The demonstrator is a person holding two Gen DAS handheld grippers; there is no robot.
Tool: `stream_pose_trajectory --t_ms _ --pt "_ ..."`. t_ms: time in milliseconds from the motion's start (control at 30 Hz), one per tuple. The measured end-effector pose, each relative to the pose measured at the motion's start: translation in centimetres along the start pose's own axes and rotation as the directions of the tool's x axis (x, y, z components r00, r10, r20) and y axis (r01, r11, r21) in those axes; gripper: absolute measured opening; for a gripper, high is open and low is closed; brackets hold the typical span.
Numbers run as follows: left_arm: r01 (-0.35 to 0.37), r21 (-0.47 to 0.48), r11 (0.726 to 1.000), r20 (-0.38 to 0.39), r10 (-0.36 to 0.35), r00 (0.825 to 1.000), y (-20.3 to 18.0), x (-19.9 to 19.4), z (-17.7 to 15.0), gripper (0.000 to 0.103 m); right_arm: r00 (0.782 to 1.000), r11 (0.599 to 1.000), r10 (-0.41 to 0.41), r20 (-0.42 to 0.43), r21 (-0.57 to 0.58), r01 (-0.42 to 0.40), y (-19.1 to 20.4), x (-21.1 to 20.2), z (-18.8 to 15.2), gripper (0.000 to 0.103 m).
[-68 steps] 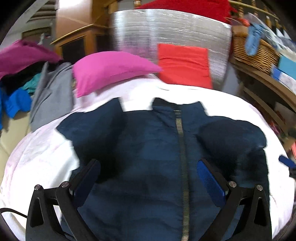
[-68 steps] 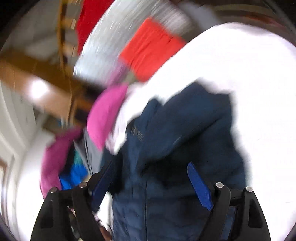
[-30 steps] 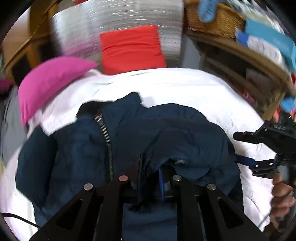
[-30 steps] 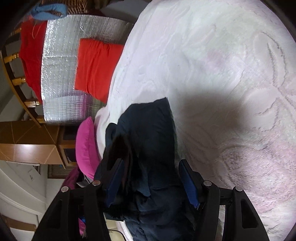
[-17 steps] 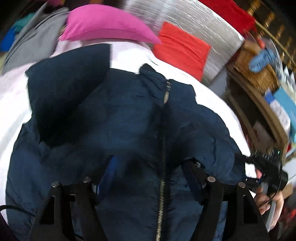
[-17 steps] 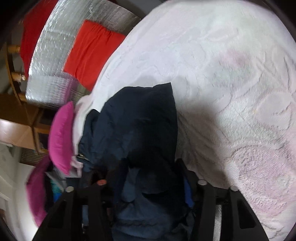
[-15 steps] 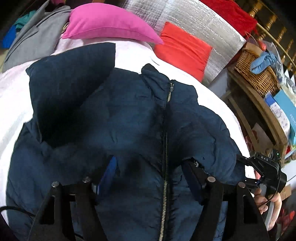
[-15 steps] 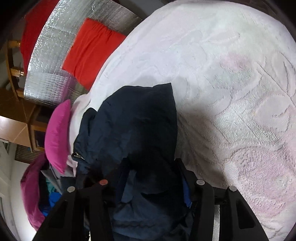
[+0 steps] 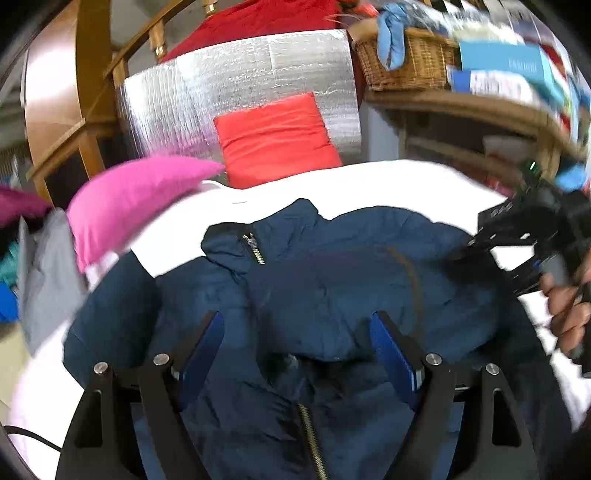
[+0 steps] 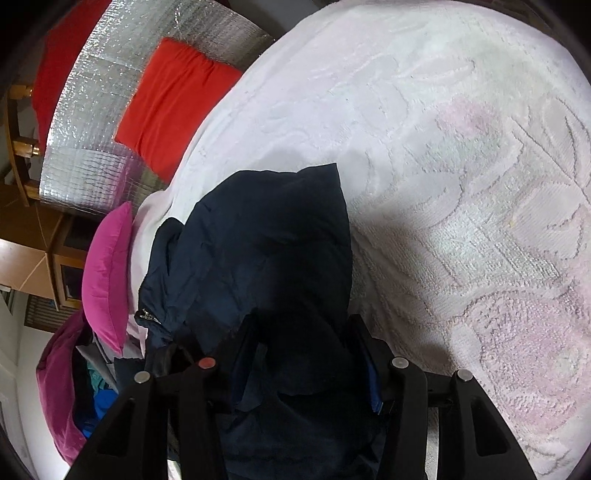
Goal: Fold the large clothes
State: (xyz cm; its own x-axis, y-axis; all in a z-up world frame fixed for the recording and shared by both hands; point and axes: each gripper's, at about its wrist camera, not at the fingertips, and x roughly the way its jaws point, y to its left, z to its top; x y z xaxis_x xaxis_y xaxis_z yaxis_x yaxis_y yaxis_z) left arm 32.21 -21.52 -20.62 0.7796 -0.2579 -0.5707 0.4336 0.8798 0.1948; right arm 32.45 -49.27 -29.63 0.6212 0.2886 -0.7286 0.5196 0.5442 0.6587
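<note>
While jacket (image 9: 332, 280) covers bedspread (image 10: 461, 184), pink pillow (image 9: 129, 199) beside

Navy blue jacket (image 9: 332, 280) with a brass-coloured zipper (image 9: 312, 439), centre of the left wrist view. White bedspread (image 10: 461, 184), raised floral pattern, faint pink patches at right. Magenta pillow (image 9: 136, 195) at left. Orange-red cushion (image 9: 273, 138) upper centre, against a silver foil panel (image 9: 207, 92) with a quilted grid. Tan wicker basket (image 9: 410, 62) upper right, light blue cloth (image 9: 391, 33) hanging over it. Grey garment (image 9: 44, 273) far left. Grippers black with blue pads (image 9: 391, 358).
</note>
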Motion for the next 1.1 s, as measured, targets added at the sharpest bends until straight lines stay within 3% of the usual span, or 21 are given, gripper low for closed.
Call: stream_pose_trajectory --t_ms 133,233,300,433,500,567,600,633,667,767,933,1100 --pt "0.029 0.055 0.998 0.010 -0.029 1.000 -0.9 0.1 0.8 0.082 1.000 1.000 0.001 -0.011 0.001 -0.001 0.0 0.1 0.1 0.053" --pt "0.173 0.023 0.985 -0.069 -0.171 0.983 -1.5 0.9 0.9 0.082 1.000 1.000 0.004 -0.014 0.007 -0.004 0.1 0.2 0.2 0.053" --pt "0.227 -0.024 0.974 -0.094 -0.228 0.969 -1.6 1.6 1.0 0.082 1.000 1.000 0.002 -0.012 0.006 -0.002 0.1 0.2 0.1 0.053" --pt "0.219 -0.011 0.976 -0.123 -0.219 0.968 -2.1 2.9 0.8 0.082 1.000 1.000 -0.004 -0.008 -0.003 0.004 0.3 0.3 0.0 0.053" --pt "0.228 -0.057 0.972 -0.139 -0.234 0.962 -1.3 3.5 0.5 0.081 1.000 1.000 -0.003 -0.007 -0.005 0.003 0.3 0.3 0.0 0.053" --pt "0.235 -0.102 0.967 -0.131 -0.247 0.960 -0.5 3.5 0.4 0.057 1.000 1.000 -0.005 -0.006 -0.010 0.005 0.4 0.2 -0.1 0.053" --pt "0.248 -0.126 0.960 -0.139 -0.265 0.954 0.2 3.7 0.4 0.037 1.000 1.000 -0.007 -0.004 -0.014 0.007 0.4 0.2 -0.1 0.053" --pt "0.265 -0.161 0.951 -0.146 -0.288 0.946 1.0 4.1 0.4 0.025 1.000 1.000 -0.010 -0.002 -0.017 0.009 0.5 0.2 -0.1 0.053" --pt "0.279 -0.208 0.937 -0.141 -0.311 0.940 2.1 4.2 0.4 0.021 1.000 1.000 -0.012 0.000 -0.021 0.012 0.5 0.2 -0.2 0.053" --pt "0.299 -0.301 0.905 -0.104 -0.343 0.933 4.7 3.7 0.3 0.017 1.000 0.999 -0.016 0.003 -0.031 0.016 0.6 0.1 -0.3 0.053" --pt "0.276 -0.347 0.896 -0.033 -0.306 0.951 8.4 1.6 0.0 0.016 1.000 1.000 -0.009 0.002 -0.026 0.009 0.4 0.0 -0.3 0.053" --pt "0.222 -0.441 0.870 -0.014 -0.254 0.967 13.8 0.8 -1.1 0.016 1.000 1.000 -0.012 0.007 -0.024 0.012 0.4 0.0 -0.5 0.053"
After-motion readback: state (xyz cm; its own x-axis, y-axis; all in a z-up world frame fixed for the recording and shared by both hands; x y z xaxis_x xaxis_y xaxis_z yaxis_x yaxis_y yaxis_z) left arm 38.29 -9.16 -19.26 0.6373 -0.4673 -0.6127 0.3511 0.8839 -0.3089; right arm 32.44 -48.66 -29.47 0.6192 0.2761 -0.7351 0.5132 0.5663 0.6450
